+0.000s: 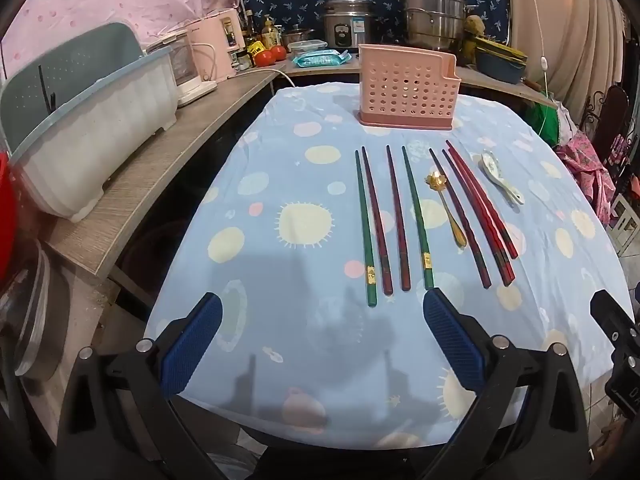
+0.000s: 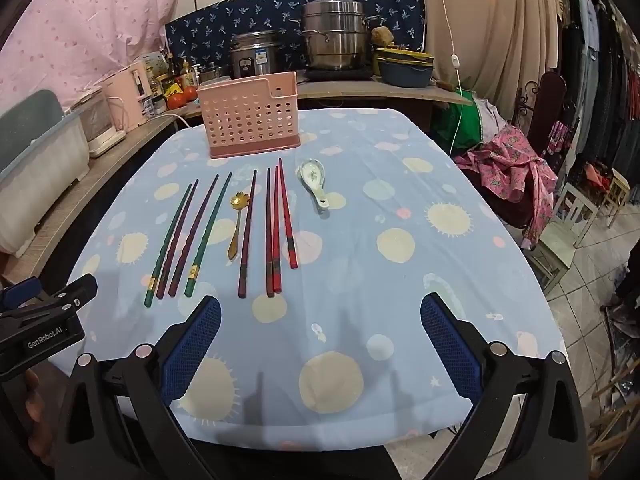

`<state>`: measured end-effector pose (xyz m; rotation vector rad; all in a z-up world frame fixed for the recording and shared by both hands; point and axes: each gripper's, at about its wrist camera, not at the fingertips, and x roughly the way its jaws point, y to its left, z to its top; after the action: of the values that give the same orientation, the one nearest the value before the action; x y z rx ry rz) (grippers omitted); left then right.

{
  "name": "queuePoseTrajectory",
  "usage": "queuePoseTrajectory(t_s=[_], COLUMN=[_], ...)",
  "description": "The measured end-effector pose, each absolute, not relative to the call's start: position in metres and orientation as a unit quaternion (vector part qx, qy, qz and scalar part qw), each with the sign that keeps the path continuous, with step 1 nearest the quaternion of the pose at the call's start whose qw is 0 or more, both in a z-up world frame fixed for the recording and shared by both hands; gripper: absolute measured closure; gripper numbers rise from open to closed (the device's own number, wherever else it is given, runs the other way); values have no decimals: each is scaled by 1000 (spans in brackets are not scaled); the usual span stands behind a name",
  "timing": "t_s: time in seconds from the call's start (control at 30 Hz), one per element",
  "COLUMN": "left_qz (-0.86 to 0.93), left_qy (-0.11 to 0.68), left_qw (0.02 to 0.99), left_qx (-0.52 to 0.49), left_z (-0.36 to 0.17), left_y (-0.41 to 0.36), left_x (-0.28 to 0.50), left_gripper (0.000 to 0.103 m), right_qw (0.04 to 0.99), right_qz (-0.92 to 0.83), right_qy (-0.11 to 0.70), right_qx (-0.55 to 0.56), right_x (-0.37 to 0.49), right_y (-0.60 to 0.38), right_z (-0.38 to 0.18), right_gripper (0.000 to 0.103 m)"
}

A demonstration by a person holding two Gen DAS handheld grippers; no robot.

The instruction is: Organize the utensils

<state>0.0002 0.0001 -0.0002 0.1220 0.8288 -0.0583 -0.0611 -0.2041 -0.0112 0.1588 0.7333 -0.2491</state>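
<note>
- Nothing looks sorted yet: I see nothing standing in the pink caddy (image 1: 408, 88), and every utensil lies flat on the bench (image 1: 280, 344).
- Left to do, by my reading: eight chopsticks (image 2: 224, 232), a gold spoon (image 2: 237, 222) and a white spoon (image 2: 314, 182), all in a row on the near side of the caddy.
- In the right view the caddy sits at 12 o'clock, the chopsticks spread from 9 to 12, the white spoon just right of 12.
- Left gripper (image 1: 322, 336) hangs over the near bench, fingers wide apart, holding nothing; chopstick ends lie just beyond it at 12.
- Right gripper (image 2: 320, 340) likewise, fingers spread and empty.
- Room: bare cloth between grippers and utensils, and at 3 o'clock of the row.
- Edges: the bench drops off at 3 and 9 o'clock; a counter (image 1: 120, 208) with a dish rack (image 1: 88, 152) crowds the 9 o'clock side.
- The two grippers sit near each other, so reaching across could clash.
</note>
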Motion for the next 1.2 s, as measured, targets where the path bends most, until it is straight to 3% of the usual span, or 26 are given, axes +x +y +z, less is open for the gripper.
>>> queuePoseTrajectory(t_s=[1.2], left_qz=[-33], left_qy=[409], left_qw=[910], left_qx=[61], left_z=[-4], left_y=[0], left_x=[0], left_gripper=[7], right_qw=[919], right_qz=[-122], right_qy=[369], right_qx=[69], right_x=[-54], right_y=[-199], right_z=[-14], right_gripper=[7])
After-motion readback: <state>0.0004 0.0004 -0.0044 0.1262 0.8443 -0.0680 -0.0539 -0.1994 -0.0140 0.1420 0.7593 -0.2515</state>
